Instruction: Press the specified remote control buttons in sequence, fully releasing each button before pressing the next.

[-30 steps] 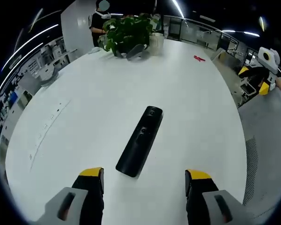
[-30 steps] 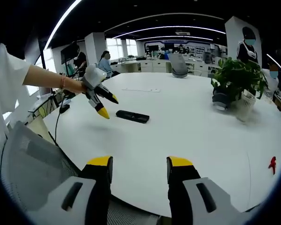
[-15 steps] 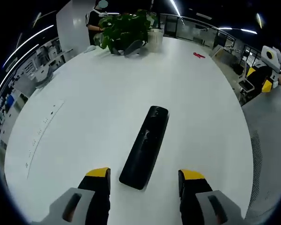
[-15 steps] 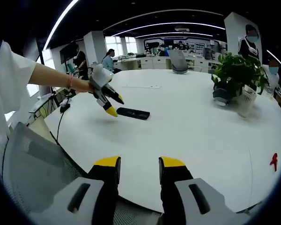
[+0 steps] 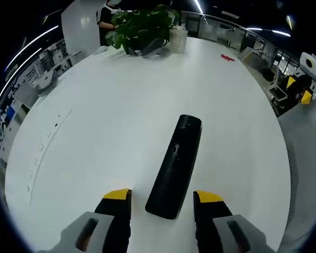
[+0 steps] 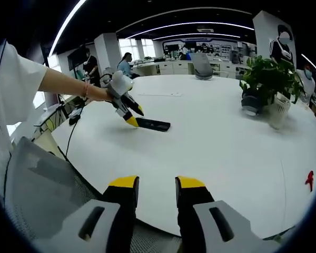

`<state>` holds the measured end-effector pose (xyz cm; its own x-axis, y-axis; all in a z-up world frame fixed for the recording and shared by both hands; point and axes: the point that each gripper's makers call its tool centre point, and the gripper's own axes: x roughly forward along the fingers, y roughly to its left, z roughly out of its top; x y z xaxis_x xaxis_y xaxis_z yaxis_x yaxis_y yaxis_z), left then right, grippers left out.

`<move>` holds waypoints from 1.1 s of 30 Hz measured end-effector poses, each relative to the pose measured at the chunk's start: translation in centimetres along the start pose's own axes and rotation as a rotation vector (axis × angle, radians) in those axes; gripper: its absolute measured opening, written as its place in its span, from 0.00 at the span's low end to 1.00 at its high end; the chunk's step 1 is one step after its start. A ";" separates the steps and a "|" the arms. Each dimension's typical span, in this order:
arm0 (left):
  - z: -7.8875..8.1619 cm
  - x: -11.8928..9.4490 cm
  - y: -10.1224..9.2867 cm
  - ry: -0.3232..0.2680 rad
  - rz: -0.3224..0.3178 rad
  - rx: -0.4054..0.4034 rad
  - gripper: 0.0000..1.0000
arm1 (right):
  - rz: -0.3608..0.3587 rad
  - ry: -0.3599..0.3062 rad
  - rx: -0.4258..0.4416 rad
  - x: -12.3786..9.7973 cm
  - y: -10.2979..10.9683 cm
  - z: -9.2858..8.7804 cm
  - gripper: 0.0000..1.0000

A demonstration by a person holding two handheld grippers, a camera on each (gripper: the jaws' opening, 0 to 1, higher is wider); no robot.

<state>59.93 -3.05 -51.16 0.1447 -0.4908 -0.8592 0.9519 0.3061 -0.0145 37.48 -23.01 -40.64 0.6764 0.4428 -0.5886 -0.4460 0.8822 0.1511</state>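
left gripper (image 5: 162,197) has closed in on the remote (image 5: 175,165), jaws narrower but apart, straddling its near end. right gripper (image 6: 156,183) jaws nearly together, holding nothing.

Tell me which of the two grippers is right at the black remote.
The left gripper, held out over the white table: its yellow tips hang at the near end of the remote. The right gripper sits back at the table's edge, far from it.
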 end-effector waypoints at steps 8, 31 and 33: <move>0.4 0.5 0.0 0.005 -0.001 0.036 0.42 | 0.008 0.009 0.003 0.1 0.0 -0.2 0.27; 0.6 0.8 -0.7 0.019 -0.033 0.119 0.24 | 0.009 0.019 0.001 0.2 -0.2 -0.4 0.24; 0.5 0.8 -0.7 0.020 -0.037 0.116 0.24 | 0.009 0.020 -0.001 0.2 -0.2 -0.4 0.24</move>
<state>59.50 -4.08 -51.59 0.1051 -0.4836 -0.8690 0.9814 0.1916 0.0121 37.47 -23.14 -41.13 0.6603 0.4478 -0.6029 -0.4527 0.8779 0.1562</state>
